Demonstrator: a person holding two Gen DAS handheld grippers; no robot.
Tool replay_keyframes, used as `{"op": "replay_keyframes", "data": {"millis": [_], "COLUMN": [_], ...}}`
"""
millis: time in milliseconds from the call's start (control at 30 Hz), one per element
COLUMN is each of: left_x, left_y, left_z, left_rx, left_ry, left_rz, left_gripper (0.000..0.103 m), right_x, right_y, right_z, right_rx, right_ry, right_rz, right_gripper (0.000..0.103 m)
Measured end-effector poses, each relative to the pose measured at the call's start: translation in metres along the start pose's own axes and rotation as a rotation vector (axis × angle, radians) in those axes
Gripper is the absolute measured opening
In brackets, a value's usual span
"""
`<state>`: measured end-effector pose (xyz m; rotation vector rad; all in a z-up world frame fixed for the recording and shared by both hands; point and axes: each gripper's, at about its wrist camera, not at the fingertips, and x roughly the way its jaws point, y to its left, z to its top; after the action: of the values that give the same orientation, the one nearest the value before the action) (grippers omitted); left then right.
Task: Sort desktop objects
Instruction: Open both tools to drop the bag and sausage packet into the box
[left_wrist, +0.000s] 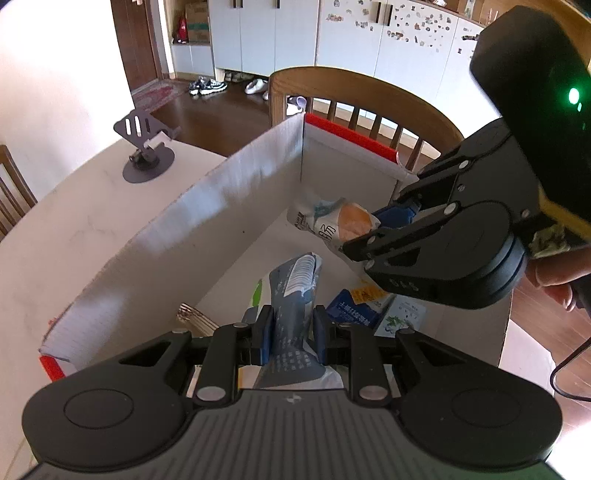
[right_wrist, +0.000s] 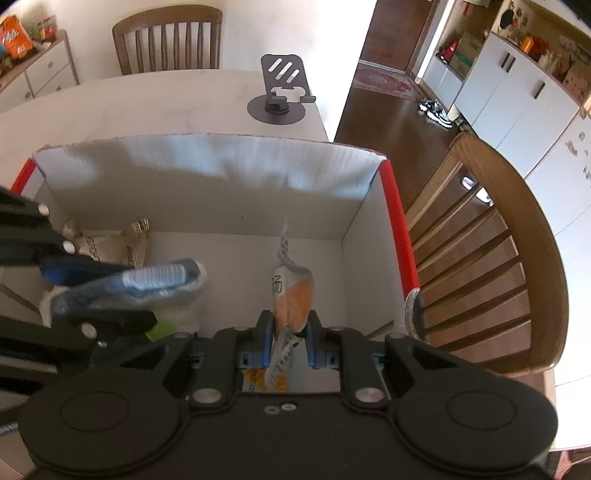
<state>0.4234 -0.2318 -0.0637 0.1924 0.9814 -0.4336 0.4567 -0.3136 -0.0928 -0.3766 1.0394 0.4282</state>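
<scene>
Both grippers hang over an open white cardboard box (left_wrist: 177, 236) with red edge strips. My left gripper (left_wrist: 291, 332) is shut on a grey-blue packet (left_wrist: 295, 291) that points into the box. In the right wrist view that packet (right_wrist: 147, 284) comes in from the left, blurred. My right gripper (right_wrist: 289, 332) is shut on an orange-and-white snack packet (right_wrist: 293, 295), held above the box floor near its right wall. The left wrist view shows the right gripper (left_wrist: 384, 225) from the side with this snack packet (left_wrist: 332, 221) in it. The white box wall (right_wrist: 221, 166) stands behind both packets.
A blue packet (left_wrist: 351, 306) and other small packs lie on the box floor. A dark phone stand (left_wrist: 146, 155) sits on the pale table (left_wrist: 74, 229) beyond the box. A wooden chair (right_wrist: 491, 251) stands close to the box's right side. A hand (left_wrist: 554, 280) holds the right gripper.
</scene>
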Motion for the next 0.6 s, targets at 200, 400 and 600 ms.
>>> {"op": "replay_keyframes", "data": {"millis": [200, 400, 600], "left_x": [0.005, 0.001, -0.005], "left_y": [-0.002, -0.002, -0.003], "left_z": [-0.001, -0.003, -0.005], "left_rx": [-0.002, -0.007, -0.004], "left_ry": [0.018, 0.015, 0.005], "left_rz": [-0.016, -0.015, -0.008], "left_gripper": [0.022, 0.022, 0.029], "right_x": [-0.001, -0.008, -0.023], "right_y": [-0.002, -0.007, -0.018], "right_z": [-0.002, -0.003, -0.007], "right_rx": [0.038, 0.081, 0.128], "right_ry": [-0.002, -0.008, -0.029], "right_rz": [0.045, 0.078, 0.101], "right_gripper": [0.023, 0.029, 0.039]}}
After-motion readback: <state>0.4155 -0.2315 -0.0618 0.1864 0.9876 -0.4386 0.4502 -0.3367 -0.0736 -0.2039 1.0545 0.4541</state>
